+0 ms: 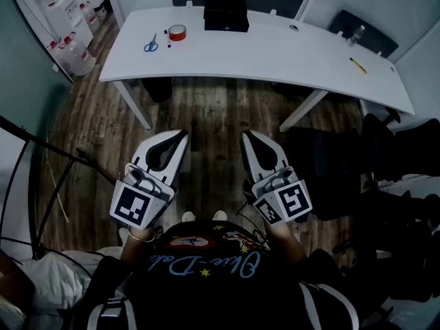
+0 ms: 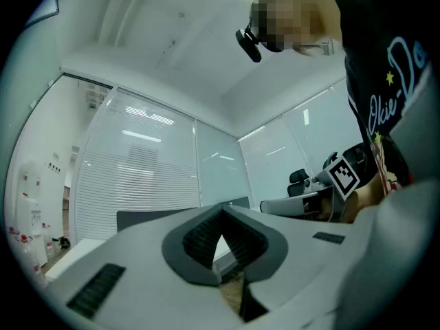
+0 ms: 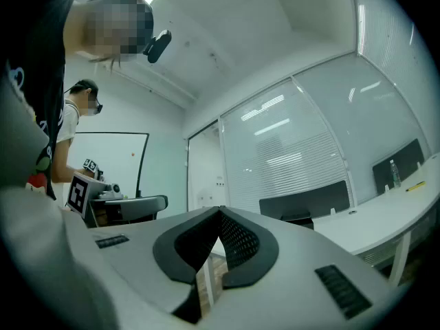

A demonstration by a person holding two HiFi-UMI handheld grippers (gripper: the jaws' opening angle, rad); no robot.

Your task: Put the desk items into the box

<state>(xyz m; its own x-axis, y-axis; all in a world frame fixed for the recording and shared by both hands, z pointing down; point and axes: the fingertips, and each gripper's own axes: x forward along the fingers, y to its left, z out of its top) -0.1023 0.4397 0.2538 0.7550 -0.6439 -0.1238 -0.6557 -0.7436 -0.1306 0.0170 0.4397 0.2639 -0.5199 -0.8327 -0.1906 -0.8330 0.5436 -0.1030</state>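
I hold both grippers low in front of me over the wood floor (image 1: 213, 112), short of the white desk (image 1: 275, 53), and neither has anything in it. The left gripper (image 1: 181, 135) has its jaws pressed together at the tips with nothing between them. The right gripper (image 1: 246, 135) is the same, closed and empty.

The desk items all lie up on the desk top, well apart from both grippers. Toward the desk's left end I see blue-handled scissors (image 1: 150, 45), a marker (image 1: 166, 37) just beside them, and a red tape roll (image 1: 177, 32) next to the marker. The black box (image 1: 225, 16) sits at the desk's far edge, right of the tape roll. Further right a bottle (image 1: 355, 34) stands by the far edge, and a yellow pen (image 1: 357, 65) lies near the right end.
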